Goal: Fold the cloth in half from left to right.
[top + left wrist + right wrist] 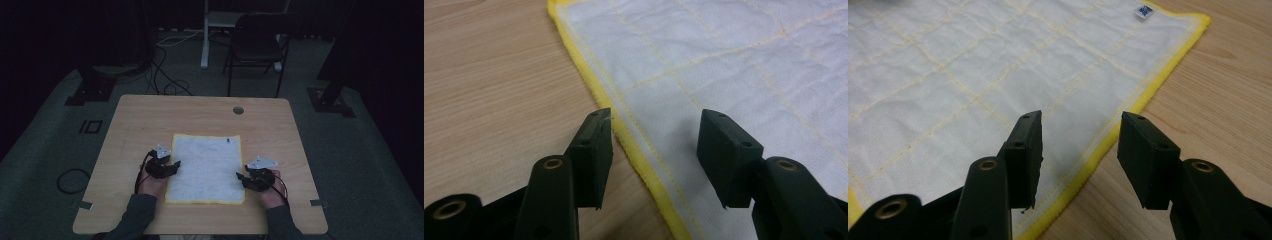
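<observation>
White cloth flat, yellow edges between both grippers' parted jaws.

One cloth, one table, one chair, two grippers.

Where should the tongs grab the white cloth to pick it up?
Probably the yellow hem of the cloth, each side from outside. It lies flat, so only edges offer a pinch. The open left tongs and right tongs already straddle them.
</observation>
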Available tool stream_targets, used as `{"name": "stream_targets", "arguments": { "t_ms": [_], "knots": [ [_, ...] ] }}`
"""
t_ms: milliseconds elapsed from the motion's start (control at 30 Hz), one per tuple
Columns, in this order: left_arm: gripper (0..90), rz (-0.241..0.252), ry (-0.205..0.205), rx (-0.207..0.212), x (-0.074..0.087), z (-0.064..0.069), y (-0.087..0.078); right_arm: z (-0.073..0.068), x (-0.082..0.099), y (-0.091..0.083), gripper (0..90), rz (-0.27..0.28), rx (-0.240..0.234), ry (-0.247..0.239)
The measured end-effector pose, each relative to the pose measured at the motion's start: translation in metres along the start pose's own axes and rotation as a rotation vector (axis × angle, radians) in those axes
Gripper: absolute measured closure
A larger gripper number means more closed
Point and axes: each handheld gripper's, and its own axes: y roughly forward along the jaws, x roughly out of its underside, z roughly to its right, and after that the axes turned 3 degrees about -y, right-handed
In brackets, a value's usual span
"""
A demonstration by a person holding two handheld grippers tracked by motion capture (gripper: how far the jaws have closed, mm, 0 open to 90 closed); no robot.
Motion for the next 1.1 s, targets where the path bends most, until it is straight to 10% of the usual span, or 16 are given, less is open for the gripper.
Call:
{"name": "stream_targets", "arguments": {
  "t_ms": [467,867,1100],
  "knots": [
    [42.7,0.0,0.005,0.052,0.0,0.015,0.002,-0.001,0.0,0.002,52.5,-0.005,-0.001,-0.005],
    [82.9,-0.019,-0.022,0.068,0.001,0.009,-0.003,-0.001,0.001,0.002,52.4,-0.003,0.001,-0.002],
    [85.3,-0.037,-0.039,0.061,0.003,-0.003,-0.009,0.0,0.001,0.002,52.4,-0.003,0.001,0.004]
  ]
}}
